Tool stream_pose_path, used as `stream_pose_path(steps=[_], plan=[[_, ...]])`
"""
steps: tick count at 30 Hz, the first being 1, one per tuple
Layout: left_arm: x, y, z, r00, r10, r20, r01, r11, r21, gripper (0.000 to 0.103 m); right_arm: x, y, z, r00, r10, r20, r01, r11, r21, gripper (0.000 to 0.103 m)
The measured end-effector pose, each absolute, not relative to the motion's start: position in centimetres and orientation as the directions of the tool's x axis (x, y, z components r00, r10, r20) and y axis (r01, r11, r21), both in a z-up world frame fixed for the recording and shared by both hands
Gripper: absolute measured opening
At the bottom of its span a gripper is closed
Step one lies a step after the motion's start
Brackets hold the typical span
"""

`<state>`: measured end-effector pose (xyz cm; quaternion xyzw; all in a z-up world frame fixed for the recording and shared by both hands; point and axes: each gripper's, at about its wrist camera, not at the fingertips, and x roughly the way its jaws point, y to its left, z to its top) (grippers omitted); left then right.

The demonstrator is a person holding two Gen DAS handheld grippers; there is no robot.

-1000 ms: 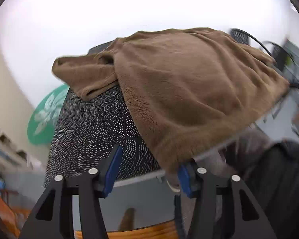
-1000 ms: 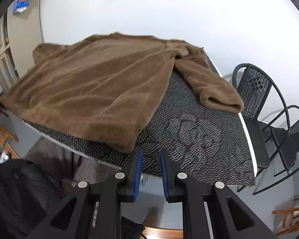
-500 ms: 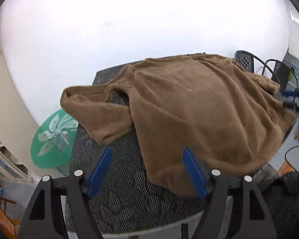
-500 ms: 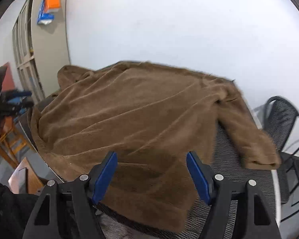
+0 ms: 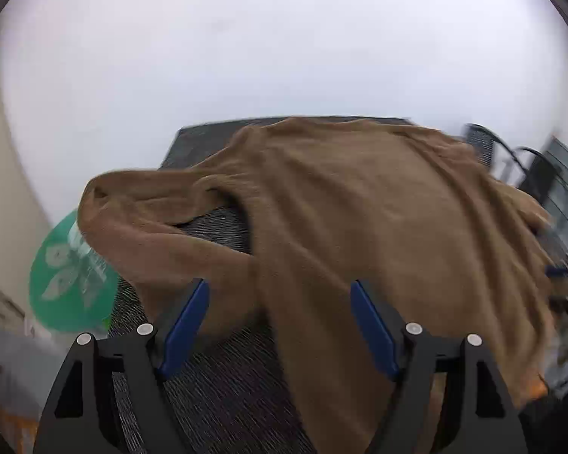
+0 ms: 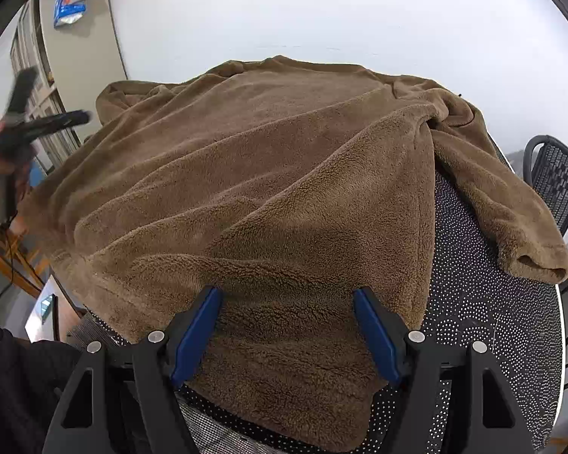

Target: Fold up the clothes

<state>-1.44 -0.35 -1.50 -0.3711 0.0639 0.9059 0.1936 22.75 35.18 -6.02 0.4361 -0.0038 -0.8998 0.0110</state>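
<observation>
Sprawling over the dotted woven table [image 6: 492, 302], the fuzzy brown sweater [image 6: 284, 174] lies below both open, empty grippers.

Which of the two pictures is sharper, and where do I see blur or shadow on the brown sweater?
Right wrist view: sharp; the fleece of the brown sweater shows clearly, with a dark shadow just ahead of the open right gripper; only the left gripper at the frame edge smears. Left wrist view: motion-blurred throughout, and the fisheye bends the table edge.

Sweater [image 6: 269, 174]: plain brown fleece. Desk [image 6: 484, 325]: black with white dotted swirls. Gripper [image 6: 287, 331] pads [image 6: 195, 336]: blue, on black fingers. Chair [image 6: 556, 178]: black mesh. Disc [image 5: 70, 283]: green, white motif.
</observation>
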Motion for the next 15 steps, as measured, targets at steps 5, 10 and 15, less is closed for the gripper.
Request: stream_pose_path(steps=[5, 10, 15], plan=[[-5.4, -4.7, -3.1, -0.628, 0.191, -0.755, -0.130, -0.981, -0.140, 0.080, 22.8, 35.3, -6.1, -0.630, -0.018, -0.777, 0.009, -1.000, 0.016, 0.074], [-6.8, -7.7, -4.0, -0.605, 0.284, -0.744, -0.059, -0.948, -0.313, 0.080, 22.4, 35.2, -6.1, -0.630, -0.006, -0.776, -0.003, -1.000, 0.010, 0.077], [-8.5, -7.0, -5.0, -0.578, 0.389, -0.717, -0.100, -0.906, -0.411, 0.080, 22.3, 35.1, -6.1, -0.632, -0.001, -0.775, -0.007, -1.000, 0.008, 0.078]])
